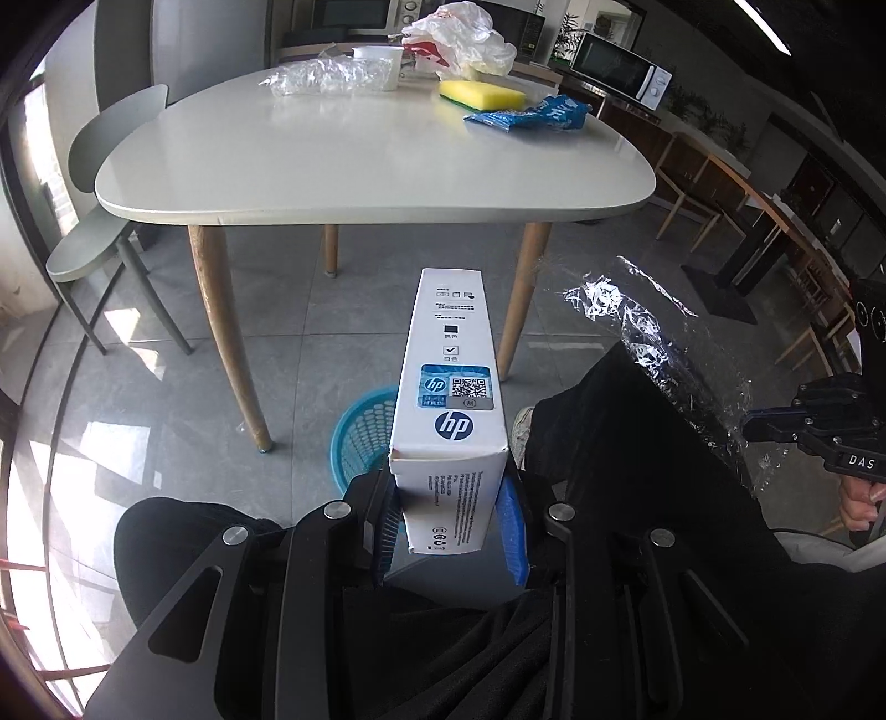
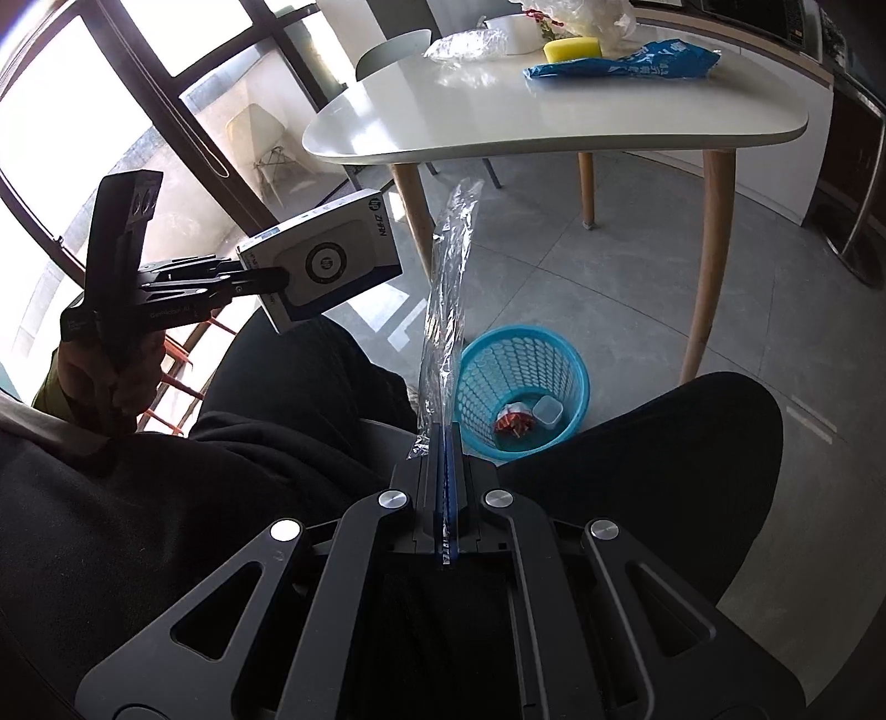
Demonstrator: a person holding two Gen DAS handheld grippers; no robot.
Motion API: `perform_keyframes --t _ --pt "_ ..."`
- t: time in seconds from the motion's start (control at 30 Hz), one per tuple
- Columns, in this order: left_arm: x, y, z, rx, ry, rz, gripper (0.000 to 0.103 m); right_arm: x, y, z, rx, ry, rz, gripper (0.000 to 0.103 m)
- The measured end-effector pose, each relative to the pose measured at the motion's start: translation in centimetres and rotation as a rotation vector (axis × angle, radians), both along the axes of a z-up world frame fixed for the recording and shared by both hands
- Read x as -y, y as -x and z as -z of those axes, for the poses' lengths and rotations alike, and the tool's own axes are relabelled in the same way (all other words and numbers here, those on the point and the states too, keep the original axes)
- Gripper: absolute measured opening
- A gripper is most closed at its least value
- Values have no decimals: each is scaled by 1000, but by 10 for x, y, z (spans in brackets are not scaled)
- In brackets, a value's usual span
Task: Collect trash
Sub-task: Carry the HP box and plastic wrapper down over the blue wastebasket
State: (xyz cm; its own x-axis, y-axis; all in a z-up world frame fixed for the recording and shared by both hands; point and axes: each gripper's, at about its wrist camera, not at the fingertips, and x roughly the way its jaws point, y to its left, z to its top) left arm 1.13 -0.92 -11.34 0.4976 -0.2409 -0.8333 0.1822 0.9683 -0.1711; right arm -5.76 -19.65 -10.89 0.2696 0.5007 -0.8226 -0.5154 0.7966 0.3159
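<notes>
1. Nearest each camera is its own tool. The left tool (image 1: pixel 449 518) is clamped on the short end of a white HP box (image 1: pixel 449 387), blue pads (image 1: pixel 512 531) pressed to its narrow sides, so the long carton sticks straight out ahead. The right tool (image 2: pixel 447 487) is shut tight on the bottom edge of a clear plastic wrapper (image 2: pixel 446 310), which stands up limply from the closed jaws (too thin to need any gap).
2. Largest in the scene is the pale worktop (image 1: pixel 360 166), well beyond both tools. It carries the trash not yet collected: a crumpled white plastic bag (image 1: pixel 465 39), a clear crushed wrap (image 1: pixel 326 75), a white cup (image 1: pixel 382 61), a yellow sponge (image 1: pixel 482 93) and a blue packet (image 1: pixel 531 115).
3. The person's dark-trousered knees (image 2: pixel 288 376) frame the view, suggesting a seated pose that puts the basket within reach between the legs.
4. The blue basket (image 2: pixel 520 382) sits on the grey floor near the worktop's wooden legs. It already holds a small clear container (image 2: pixel 548 412) and a red-orange scrap (image 2: pixel 512 423).
5. Both tools point steeply downward toward the basket with their loads above or beside it, not inside. My judgement: dropping the 2 items is the step in hand, and the box's length may call for tipping it in end first.
</notes>
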Motion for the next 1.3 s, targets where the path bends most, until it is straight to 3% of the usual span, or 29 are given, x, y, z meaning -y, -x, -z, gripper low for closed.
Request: perform_keyframes --t 0.23,0.87,1.3 --pt "0 -10 21 -37 -46 -27 30 -13 -30 25 -61 -10 14 1" --pt "-2 -41 67 -140 -13 -65 30 -49 -96 90 -104 117 89 1" --pt "-5 -71 112 -247 0 -128 30 -65 -123 142 -211 141 122 1"
